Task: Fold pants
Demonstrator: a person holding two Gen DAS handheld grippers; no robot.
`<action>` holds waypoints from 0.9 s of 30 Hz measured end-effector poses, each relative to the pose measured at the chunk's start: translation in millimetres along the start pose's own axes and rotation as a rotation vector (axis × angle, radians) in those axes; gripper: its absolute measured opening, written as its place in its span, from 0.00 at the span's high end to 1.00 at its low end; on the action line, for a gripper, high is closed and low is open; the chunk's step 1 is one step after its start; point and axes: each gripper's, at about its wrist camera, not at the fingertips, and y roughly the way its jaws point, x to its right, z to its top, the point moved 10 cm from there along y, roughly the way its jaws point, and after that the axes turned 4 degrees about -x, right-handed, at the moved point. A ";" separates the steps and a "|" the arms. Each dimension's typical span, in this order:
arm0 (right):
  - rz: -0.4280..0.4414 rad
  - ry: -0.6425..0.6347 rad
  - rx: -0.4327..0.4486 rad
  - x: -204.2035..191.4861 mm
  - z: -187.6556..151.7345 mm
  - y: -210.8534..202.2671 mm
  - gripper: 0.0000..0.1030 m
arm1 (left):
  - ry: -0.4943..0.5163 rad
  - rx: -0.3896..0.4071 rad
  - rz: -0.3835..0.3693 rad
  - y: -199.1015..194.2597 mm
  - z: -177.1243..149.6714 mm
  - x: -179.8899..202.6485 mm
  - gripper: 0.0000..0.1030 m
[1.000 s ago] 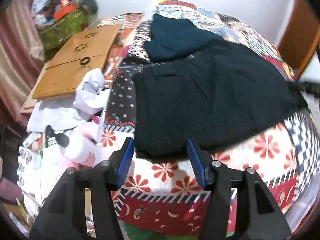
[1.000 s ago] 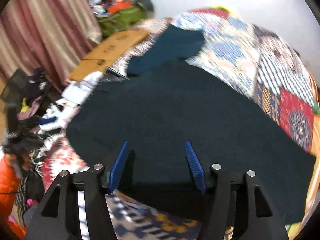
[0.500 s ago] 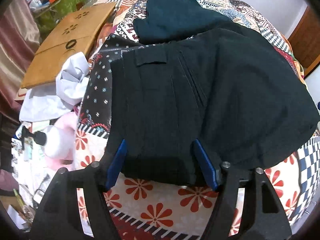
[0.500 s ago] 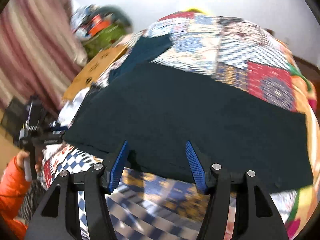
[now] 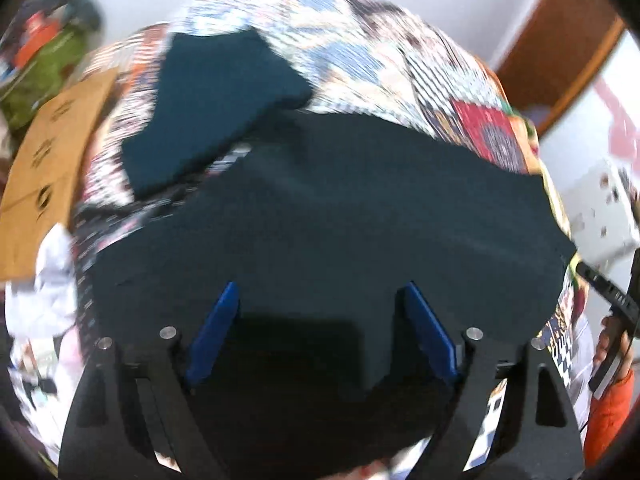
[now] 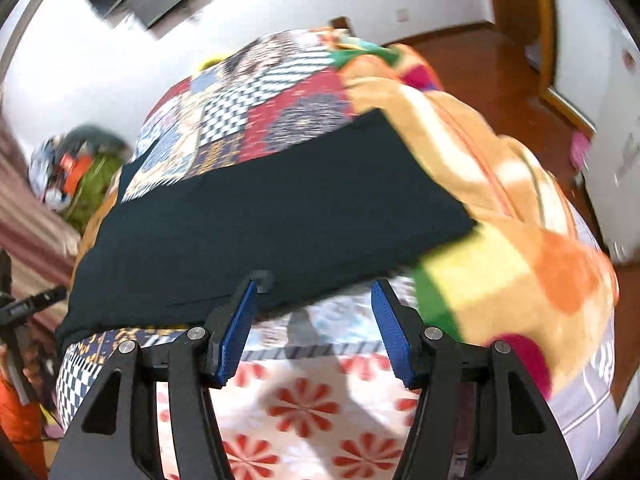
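Observation:
Dark pants lie spread flat across a patchwork quilt on a bed. In the left wrist view my left gripper is open, its blue-padded jaws low over the waist end of the pants, with cloth between and under them. In the right wrist view the pants run as a long dark band; my right gripper is open at their near edge, toward the leg end. A second dark folded garment lies beyond the pants.
A brown cardboard sheet and white clutter lie left of the bed. An orange blanket is bunched at the right end of the pants. A wooden door and floor lie beyond.
My left gripper has moved forward and lower onto the waist end of the pants. My right gripper has swung right along the pants toward the leg end. Both stay open.

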 end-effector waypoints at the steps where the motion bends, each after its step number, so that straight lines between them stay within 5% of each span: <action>1: 0.001 0.022 0.007 7.6 0.2 -0.9 0.46 | 0.034 -0.026 0.005 10.4 4.1 11.6 0.17; 4: 0.009 0.069 0.021 19.3 0.4 -1.8 0.46 | 0.126 -0.061 0.025 31.3 18.1 39.8 0.01; 9: 0.057 0.135 0.020 39.9 4.5 5.0 0.46 | 0.263 -0.096 0.045 52.1 37.8 85.9 0.00; 17: 0.100 0.157 0.042 45.5 29.8 17.1 0.44 | 0.311 -0.103 0.049 77.7 66.6 124.0 0.01; 20: 0.077 0.165 0.056 50.2 40.6 18.9 0.59 | 0.339 -0.092 0.036 82.0 71.9 145.8 0.02; 23: 0.029 0.160 0.066 53.6 51.3 16.9 0.89 | 0.362 -0.065 0.016 77.5 77.1 166.1 0.07; 27: 0.031 0.108 0.118 39.0 69.9 -4.6 0.90 | 0.371 0.006 -0.007 55.7 83.7 178.9 0.07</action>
